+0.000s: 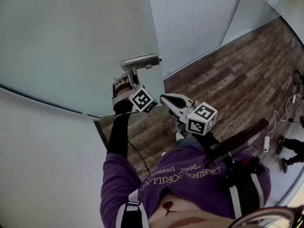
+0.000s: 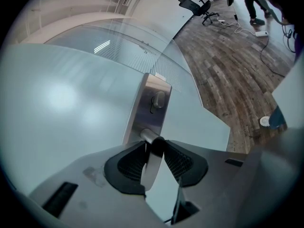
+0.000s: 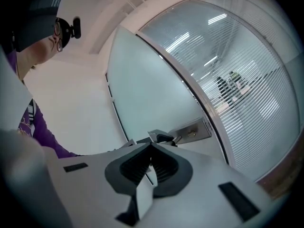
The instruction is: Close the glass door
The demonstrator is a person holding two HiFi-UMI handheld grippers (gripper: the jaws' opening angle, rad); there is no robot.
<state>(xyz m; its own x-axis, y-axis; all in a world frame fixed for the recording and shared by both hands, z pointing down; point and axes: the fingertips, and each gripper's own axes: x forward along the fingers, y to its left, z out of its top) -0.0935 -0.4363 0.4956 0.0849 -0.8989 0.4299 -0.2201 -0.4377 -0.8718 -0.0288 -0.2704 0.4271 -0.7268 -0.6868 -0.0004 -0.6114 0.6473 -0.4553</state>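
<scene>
The frosted glass door (image 1: 66, 42) fills the upper left of the head view, its metal handle plate (image 1: 140, 61) near the door's free edge. My left gripper (image 1: 127, 80) is shut on the lever handle (image 2: 148, 167) under that plate (image 2: 153, 106); in the left gripper view both pads (image 2: 178, 161) press the silver lever from either side. My right gripper (image 1: 164, 99) hangs free just right of the left one, shut on nothing. In the right gripper view its jaws (image 3: 151, 152) meet, with the handle plate (image 3: 192, 131) beyond them.
A glass partition with white blinds (image 1: 194, 18) stands right of the door. Wood floor (image 1: 237, 75) stretches to the right. An office chair (image 2: 197, 6), cables with a power strip (image 2: 261, 33) and a person's legs (image 2: 254, 6) are farther off. A white wall (image 1: 42, 170) lies at lower left.
</scene>
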